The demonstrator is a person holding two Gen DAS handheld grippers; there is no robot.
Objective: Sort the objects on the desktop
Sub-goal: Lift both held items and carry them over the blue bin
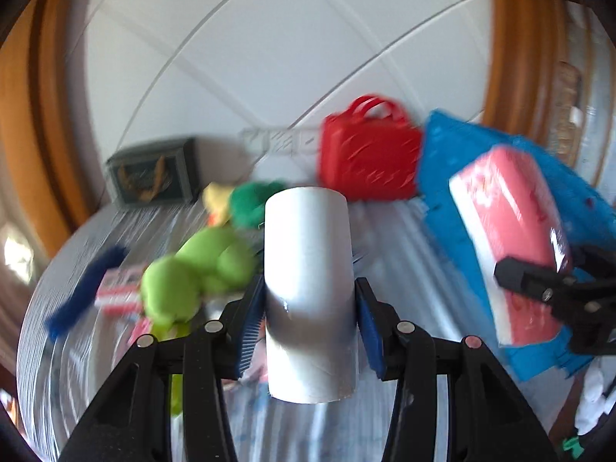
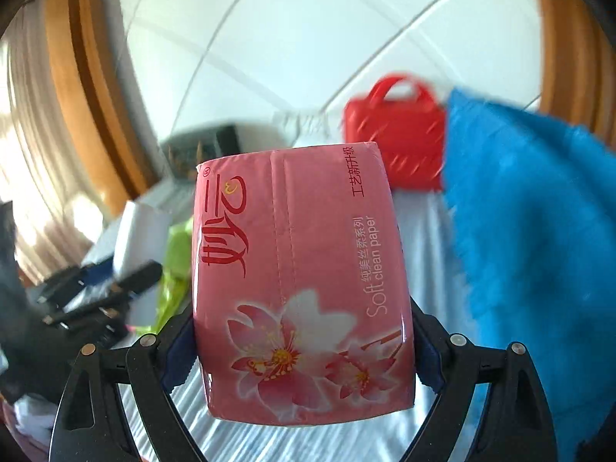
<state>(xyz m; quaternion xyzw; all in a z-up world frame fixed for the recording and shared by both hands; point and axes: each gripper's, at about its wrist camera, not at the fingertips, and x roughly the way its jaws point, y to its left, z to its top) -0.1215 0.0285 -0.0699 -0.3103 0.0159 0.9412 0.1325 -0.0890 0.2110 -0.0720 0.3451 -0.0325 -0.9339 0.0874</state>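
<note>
Your left gripper [image 1: 310,308] is clamped on the white roll [image 1: 308,288], and your right gripper [image 2: 304,350] squeezes the pink tissue pack [image 2: 300,277]; red bag [image 2: 396,142] at 1 o'clock.

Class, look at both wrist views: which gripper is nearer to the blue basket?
Right. The right gripper, holding the pink tissue pack, sits just in front of the blue basket; the left gripper, holding the white roll, is farther left.

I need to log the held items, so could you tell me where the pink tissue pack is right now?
The pink tissue pack is clamped in the right gripper, lifted above the table, with the blue basket on its right.
</note>
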